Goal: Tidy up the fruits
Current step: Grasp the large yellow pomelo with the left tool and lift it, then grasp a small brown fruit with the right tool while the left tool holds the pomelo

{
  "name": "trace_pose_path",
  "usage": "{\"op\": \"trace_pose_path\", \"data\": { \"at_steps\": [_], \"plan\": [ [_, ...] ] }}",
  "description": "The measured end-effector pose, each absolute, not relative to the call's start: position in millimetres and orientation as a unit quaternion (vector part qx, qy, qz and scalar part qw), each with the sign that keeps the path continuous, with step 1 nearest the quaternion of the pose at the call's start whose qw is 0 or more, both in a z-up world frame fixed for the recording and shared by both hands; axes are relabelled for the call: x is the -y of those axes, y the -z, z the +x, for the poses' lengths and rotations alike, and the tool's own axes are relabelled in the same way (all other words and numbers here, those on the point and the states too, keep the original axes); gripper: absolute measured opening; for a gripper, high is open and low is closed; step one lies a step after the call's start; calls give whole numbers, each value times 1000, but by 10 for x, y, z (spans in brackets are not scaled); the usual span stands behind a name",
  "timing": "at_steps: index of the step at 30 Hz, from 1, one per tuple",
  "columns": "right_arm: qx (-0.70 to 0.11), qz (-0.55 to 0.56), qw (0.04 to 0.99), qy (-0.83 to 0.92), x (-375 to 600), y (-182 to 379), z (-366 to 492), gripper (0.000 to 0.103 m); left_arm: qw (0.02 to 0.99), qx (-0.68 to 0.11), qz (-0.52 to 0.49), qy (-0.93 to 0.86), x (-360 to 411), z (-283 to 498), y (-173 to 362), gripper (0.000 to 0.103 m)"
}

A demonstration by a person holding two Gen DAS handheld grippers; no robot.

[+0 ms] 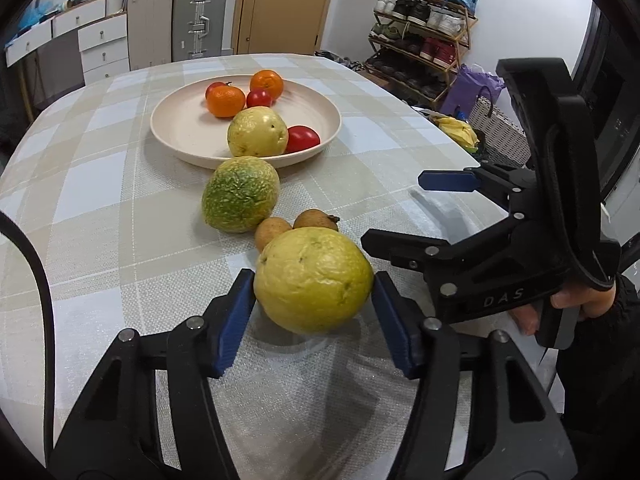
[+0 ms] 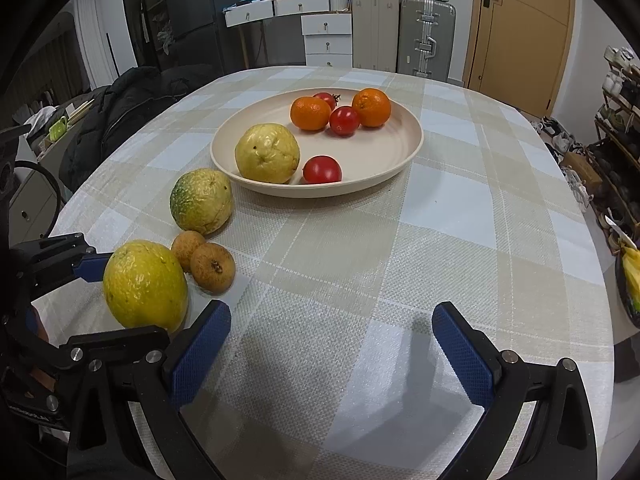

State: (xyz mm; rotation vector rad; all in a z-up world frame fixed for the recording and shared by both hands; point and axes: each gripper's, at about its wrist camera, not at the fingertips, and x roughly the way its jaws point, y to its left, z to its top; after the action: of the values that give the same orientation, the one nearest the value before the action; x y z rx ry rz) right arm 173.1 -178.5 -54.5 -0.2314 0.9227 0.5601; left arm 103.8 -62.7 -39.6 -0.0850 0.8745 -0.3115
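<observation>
Plate (image 2: 412, 148) holding oranges, tomatoes, left tool (image 1: 314, 312) pinching yellow fruit (image 1: 314, 280), right tool (image 2: 332, 344) spread

Yellow fruit (image 1: 313, 279); green-mottled fruit (image 1: 240, 194); orange tangerines (image 1: 225, 101); red tomatoes (image 1: 302, 139); cream plate (image 1: 176, 128); beige-white plaid tablecloth (image 1: 100, 200).

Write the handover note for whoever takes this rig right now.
Left gripper: pads on both sides of the large yellow round fruit, apparently gripping it near the table's front.
Right gripper: open, empty.
Done: the round beige plate holds a pale yellow fruit, two oranges and three red tomatoes.
Left: the held fruit, the green-yellow mottled fruit and two small brown fruits on the checked tablecloth.
</observation>
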Motion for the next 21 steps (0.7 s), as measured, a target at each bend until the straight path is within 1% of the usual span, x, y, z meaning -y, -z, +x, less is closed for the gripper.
{"op": "trace_pose_path", "data": {
  "at_steps": [9, 21],
  "plan": [
    [-442, -116, 848, -268, 1730, 576, 1717, 103, 896, -416, -48, 149, 595, 1025, 377, 57],
    [-448, -143, 837, -280, 1499, 624, 1632, 103, 908, -395, -74, 118, 272, 1028, 225, 57]
  ]
}}
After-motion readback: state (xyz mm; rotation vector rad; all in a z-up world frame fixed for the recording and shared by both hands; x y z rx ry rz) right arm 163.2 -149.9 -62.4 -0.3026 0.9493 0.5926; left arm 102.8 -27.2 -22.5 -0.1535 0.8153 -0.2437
